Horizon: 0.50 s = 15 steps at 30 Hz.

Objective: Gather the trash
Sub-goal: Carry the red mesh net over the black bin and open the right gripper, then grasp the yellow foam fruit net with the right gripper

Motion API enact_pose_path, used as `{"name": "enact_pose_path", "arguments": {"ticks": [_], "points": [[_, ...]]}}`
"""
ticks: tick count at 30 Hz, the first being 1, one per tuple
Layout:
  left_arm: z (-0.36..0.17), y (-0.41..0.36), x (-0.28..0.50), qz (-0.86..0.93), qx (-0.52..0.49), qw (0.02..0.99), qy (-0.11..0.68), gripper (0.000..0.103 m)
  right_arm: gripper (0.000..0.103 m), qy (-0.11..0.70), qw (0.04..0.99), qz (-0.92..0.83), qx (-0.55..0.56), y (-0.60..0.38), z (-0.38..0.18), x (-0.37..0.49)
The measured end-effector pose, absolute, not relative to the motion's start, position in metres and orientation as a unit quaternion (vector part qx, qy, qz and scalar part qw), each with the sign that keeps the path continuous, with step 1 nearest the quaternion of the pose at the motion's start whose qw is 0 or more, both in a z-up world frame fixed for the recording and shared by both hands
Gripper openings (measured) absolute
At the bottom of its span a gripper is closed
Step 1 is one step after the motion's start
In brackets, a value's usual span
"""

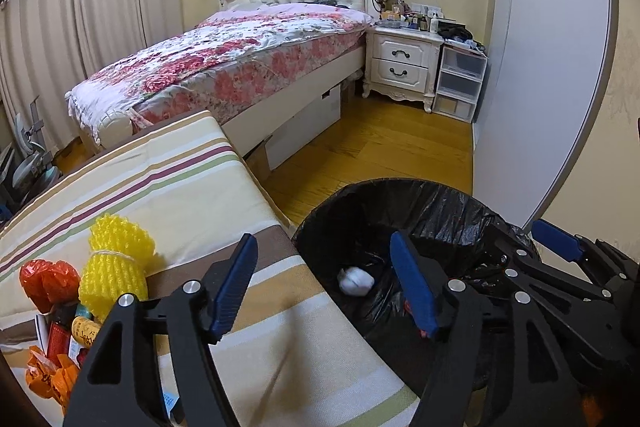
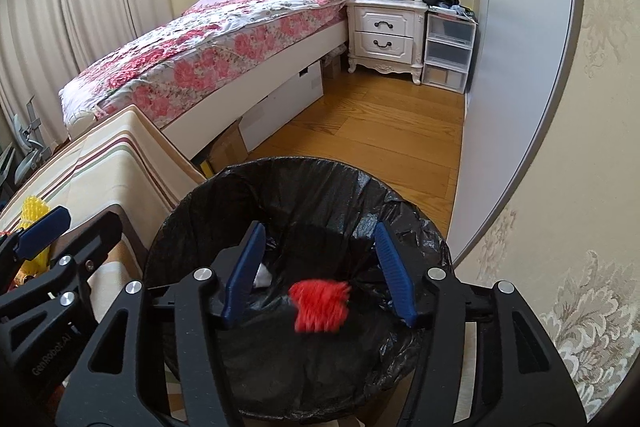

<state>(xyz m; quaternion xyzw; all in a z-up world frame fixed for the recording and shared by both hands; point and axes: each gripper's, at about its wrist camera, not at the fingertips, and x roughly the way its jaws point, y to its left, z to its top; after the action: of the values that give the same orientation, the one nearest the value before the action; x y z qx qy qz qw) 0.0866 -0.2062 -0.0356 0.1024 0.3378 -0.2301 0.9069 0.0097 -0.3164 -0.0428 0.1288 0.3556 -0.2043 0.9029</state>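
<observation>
A bin lined with a black bag (image 1: 440, 203) (image 2: 320, 187) stands on the floor beside a striped cushion (image 1: 160, 187). My right gripper (image 2: 320, 275) is open above the bin's mouth; a blurred red foam net (image 2: 320, 305) is loose between its fingers, inside the bin. A white crumpled wad (image 1: 355, 281) lies in the bin. My left gripper (image 1: 324, 287) is open and empty over the cushion's edge and the bin rim. A yellow foam net (image 1: 116, 267), an orange-red bag (image 1: 48, 283) and wrappers (image 1: 60, 351) lie on the cushion to its left.
A bed with a floral cover (image 1: 224, 63) is behind the cushion. A white nightstand (image 1: 400, 63) and plastic drawers (image 1: 460, 83) stand at the back. A grey wardrobe door (image 1: 540, 87) runs along the right. Wooden floor (image 2: 380, 131) lies between.
</observation>
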Motion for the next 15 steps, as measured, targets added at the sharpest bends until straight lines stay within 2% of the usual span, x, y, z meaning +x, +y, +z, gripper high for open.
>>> {"name": "enact_pose_path", "arguments": {"ticks": [4,15], "points": [[-0.033,-0.203,0.084,-0.222,0.099,0.911,0.334,0.074,0.057,0.353,0.903,-0.207,0.129,-0.318,-0.040,0.008],[-0.021,-0.169,0.072,-0.185,0.089,0.920,0.333,0.075,0.059,0.350,0.909,-0.191,0.118,-0.299,-0.029,0.002]]}}
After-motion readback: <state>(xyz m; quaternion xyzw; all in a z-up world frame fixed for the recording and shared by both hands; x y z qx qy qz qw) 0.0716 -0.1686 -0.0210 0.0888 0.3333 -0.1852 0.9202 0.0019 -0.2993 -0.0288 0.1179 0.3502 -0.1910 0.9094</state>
